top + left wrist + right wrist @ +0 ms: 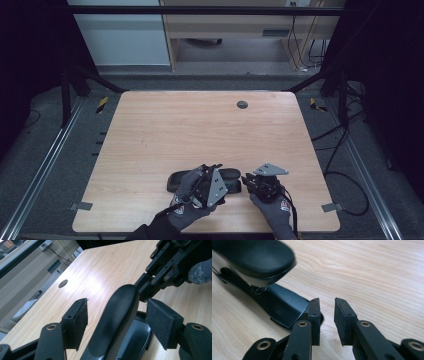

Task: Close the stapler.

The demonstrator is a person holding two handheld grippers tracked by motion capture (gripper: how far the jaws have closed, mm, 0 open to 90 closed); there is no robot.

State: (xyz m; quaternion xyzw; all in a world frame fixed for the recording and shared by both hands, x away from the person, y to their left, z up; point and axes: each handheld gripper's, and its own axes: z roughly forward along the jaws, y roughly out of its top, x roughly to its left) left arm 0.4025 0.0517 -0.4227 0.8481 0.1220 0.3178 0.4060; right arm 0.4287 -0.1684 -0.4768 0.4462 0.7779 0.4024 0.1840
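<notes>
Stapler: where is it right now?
In the high view the black stapler lies on the table near its front edge, between the left gripper and the right gripper.

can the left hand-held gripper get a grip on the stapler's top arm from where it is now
Probably yes. The left hand-held gripper already has its open pads on either side of the stapler, with gaps on both sides and nothing between. The right hand-held gripper sits at the stapler's far end, clear of that spot.

- A light wood-grain bench (165, 130) with rounded corners.
- A round dark grommet (242, 104) set in the bench near its far edge.
- Grey floor (60, 165) around the bench.
- Black cables (345, 165) trailing on the floor at right.
- A pale cabinet (225, 25) beyond.
</notes>
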